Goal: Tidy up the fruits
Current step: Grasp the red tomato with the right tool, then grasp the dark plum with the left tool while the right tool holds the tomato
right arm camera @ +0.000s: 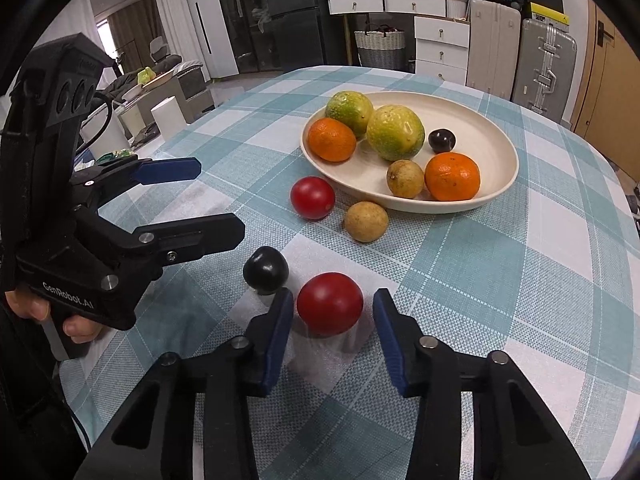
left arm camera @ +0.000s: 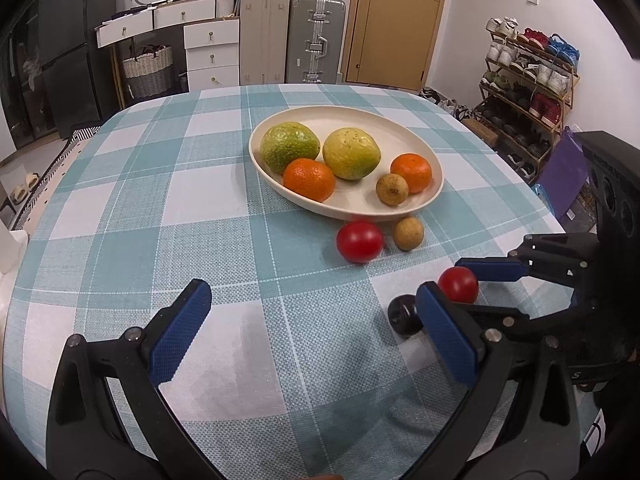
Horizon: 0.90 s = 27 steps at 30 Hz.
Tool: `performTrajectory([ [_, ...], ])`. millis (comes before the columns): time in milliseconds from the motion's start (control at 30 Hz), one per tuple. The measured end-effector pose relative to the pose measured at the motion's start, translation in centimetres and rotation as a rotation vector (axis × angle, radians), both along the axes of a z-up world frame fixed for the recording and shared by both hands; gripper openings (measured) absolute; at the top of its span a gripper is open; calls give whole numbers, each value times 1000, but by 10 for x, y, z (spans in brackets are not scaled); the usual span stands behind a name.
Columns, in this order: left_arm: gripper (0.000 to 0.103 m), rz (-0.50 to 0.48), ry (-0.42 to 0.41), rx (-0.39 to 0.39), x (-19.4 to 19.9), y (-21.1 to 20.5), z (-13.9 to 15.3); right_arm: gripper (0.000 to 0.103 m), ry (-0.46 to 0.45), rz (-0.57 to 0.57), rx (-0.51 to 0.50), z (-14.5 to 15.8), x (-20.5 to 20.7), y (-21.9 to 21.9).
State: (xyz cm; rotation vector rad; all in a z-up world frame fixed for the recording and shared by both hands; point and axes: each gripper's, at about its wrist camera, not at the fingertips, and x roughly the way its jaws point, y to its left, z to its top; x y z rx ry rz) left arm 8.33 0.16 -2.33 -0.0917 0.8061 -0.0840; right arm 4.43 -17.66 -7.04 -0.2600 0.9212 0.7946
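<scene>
Sitting between the parted pads of the right gripper (right arm camera: 333, 334), not yet pinched: a red tomato (right arm camera: 329, 303), with a dark plum (right arm camera: 265, 269) just beside the left pad. Hovering wide open and holding nothing: left gripper (left arm camera: 312, 332). Lying under everything: teal checked tablecloth (right arm camera: 520, 280), suitcases and drawers behind. Resting in the cream bowl (right arm camera: 492, 128): two green fruits, two oranges, one plum, one longan; outside, two tomatoes, one longan, one plum.

Fruit partly gathered in the cream oval bowl (right arm camera: 494, 128).
Inside: two green-yellow fruits (right arm camera: 395, 132), two oranges (right arm camera: 452, 176), one longan (right arm camera: 405, 179), one dark plum (right arm camera: 441, 140). On the cloth: two red tomatoes (right arm camera: 329, 303), a longan (right arm camera: 366, 221), a dark plum (right arm camera: 265, 270).
</scene>
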Motion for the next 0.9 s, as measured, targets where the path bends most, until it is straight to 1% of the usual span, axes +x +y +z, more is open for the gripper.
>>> performTrajectory([
  [67,102,-1,5,-5,1,-1,-1,39,-2,5,0,0,-1,0],
  [133,102,-3,9,-9,1,-2,-2,34,-1,11,4,0,-1,-1],
  [300,102,-15,19,-13,3,-5,-5,33,1,6,24,1,-1,-5],
  [433,102,-27,27,-29,3,-7,-6,33,-7,-20,51,6,1,-13],
  [533,102,-49,38,-37,2,-12,-8,33,-14,-43,63,9,3,-18],
  [633,101,-75,44,-28,1,-19,-10,33,-12,-62,74,10,5,-24],
  [733,92,-102,48,-13,1,-26,-12,33,-10,-76,79,11,6,-29],
  [800,82,-123,57,-6,1,-30,-14,33,-11,-81,78,10,6,-31],
  [833,80,-135,62,-6,1,-32,-15,33,-11,-83,80,10,6,-32],
  [900,71,-159,70,-7,1,-36,-17,33,-12,-87,82,10,6,-33],
])
